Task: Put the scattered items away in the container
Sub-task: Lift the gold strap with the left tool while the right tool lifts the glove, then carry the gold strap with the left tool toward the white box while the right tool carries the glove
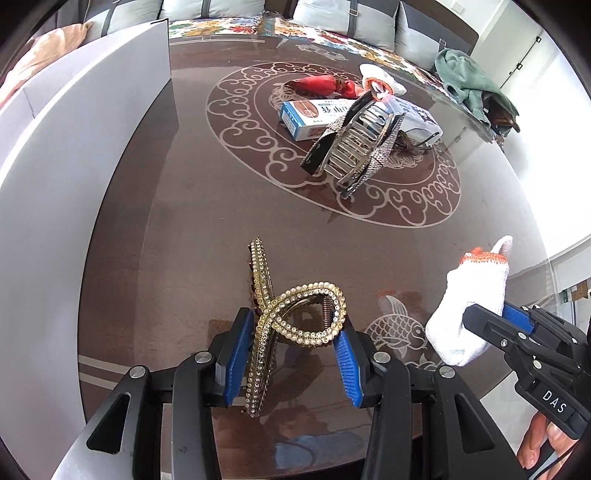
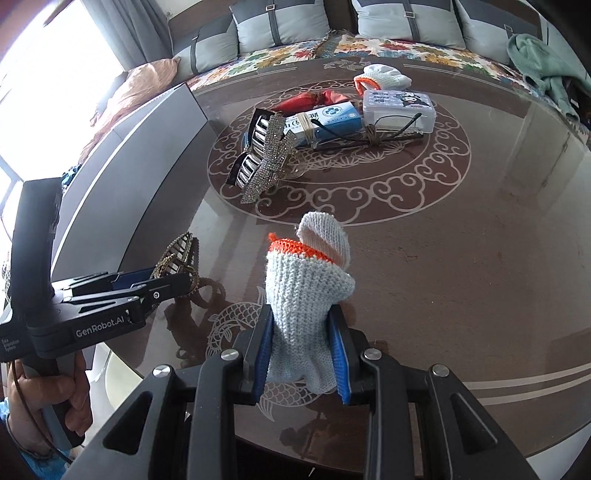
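Left tongs (image 1: 295,354): black linked arms, silver screws, ribbed blue pads, "GenRobot.AI" lettering. Right tongs (image 2: 301,350): same build, "DAS" marking, thin black cable.

A round brown glass-topped table (image 2: 461,240) is being lit by strong daylight from a window (image 2: 55,55) at one side (the pane is washed out). A sofa (image 1: 236,27) with grey cushions (image 2: 280,26) and a floral cover is being seen behind the table.
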`<state>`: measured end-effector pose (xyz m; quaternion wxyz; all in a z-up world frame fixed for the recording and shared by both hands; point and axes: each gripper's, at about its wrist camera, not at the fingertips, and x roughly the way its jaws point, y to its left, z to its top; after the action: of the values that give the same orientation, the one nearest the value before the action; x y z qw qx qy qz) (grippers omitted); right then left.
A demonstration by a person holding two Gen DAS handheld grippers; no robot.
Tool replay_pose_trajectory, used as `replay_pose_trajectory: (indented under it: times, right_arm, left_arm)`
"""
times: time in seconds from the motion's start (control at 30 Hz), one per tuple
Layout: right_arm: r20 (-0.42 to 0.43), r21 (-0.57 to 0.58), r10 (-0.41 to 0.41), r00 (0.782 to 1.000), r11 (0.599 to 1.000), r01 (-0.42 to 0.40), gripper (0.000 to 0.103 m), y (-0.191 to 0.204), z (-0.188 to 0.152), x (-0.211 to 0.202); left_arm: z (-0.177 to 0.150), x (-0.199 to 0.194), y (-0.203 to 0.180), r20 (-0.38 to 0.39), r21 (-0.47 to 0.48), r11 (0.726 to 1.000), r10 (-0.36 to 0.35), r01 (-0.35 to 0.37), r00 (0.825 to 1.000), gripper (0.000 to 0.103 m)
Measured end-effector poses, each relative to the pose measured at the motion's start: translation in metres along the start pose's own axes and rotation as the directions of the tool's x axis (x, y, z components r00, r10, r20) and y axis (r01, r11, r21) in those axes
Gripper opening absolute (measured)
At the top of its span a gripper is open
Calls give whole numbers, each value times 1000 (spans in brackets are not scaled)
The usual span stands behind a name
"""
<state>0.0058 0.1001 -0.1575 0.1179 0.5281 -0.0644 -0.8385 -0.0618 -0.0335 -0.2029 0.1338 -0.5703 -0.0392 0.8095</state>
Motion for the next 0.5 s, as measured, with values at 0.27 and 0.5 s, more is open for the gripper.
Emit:
replay_pose_trajectory:
  times: [0.27, 0.5]
  right_arm:
    - [20, -2, 22, 1000, 1000, -22, 29, 5, -1, -11]
    - [29, -7, 30, 999, 1000, -30, 29, 12, -6, -15]
  left_arm:
    - [-11, -11, -8, 15, -7, 1000, -11, 11, 1000, 43]
    - [-18, -19, -13, 33, -7, 1000, -5, 5, 999, 43]
